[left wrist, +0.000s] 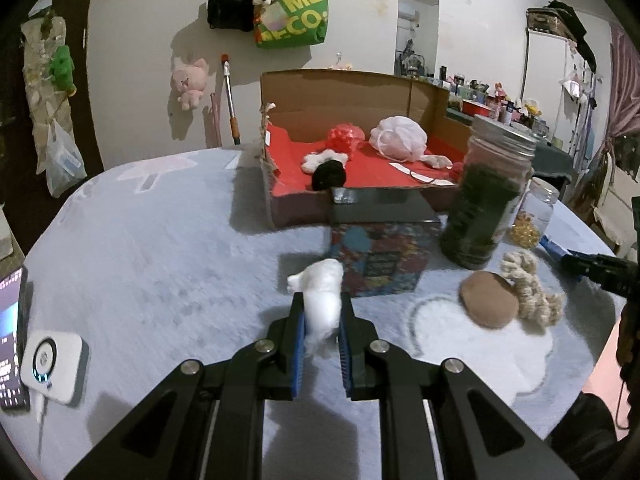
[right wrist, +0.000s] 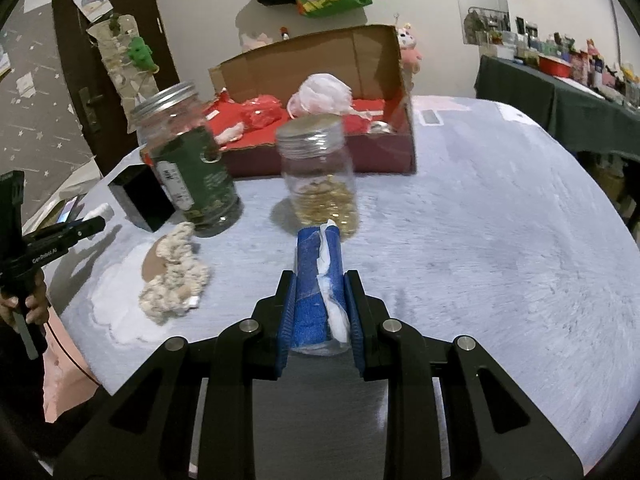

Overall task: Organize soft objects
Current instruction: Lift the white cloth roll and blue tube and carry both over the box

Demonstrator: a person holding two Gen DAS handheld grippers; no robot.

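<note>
My left gripper (left wrist: 322, 312) is shut on a white cotton wad (left wrist: 323, 296), held above the pale blue table cover. My right gripper (right wrist: 319, 296) is shut on a blue tissue pack (right wrist: 316, 280) with white tissue sticking out. A cardboard box with a red lining (left wrist: 352, 168) stands at the back and holds a white mesh pouf (left wrist: 398, 138), a red pouf (left wrist: 346, 136), a white bone toy and a black ball (left wrist: 329, 176). A knotted cream rope toy (left wrist: 528, 288) and a brown pad (left wrist: 488, 298) lie loose at the right. The box also shows in the right wrist view (right wrist: 320, 152).
A colourful small box (left wrist: 380, 248) stands just ahead of the left gripper. A tall green-filled jar (left wrist: 486, 200) and a clear jar of yellow capsules (right wrist: 318, 176) stand in front of the cardboard box. A white device (left wrist: 52, 364) and a phone lie at the left edge.
</note>
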